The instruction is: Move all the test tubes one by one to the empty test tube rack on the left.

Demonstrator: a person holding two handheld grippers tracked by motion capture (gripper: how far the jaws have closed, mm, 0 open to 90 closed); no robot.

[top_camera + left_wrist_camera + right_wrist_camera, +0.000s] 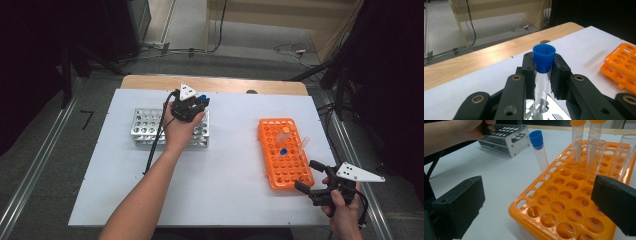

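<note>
My left hand-held gripper [543, 75] is clamped on the blue-capped tube [542, 75], its tip over the metal rack [144, 126]. Next: ease it straight into a hole. My right hand-held gripper [306, 176] waits wide open by the orange rack [272, 155].

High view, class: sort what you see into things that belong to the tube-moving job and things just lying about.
Job in hand:
- blue-capped tube, clamped in the left tongs
- metal rack beneath it
- orange rack with remaining tubes
- right tongs, open beside the orange rack

Lying about:
- floor cables
- wooden table edge
</note>
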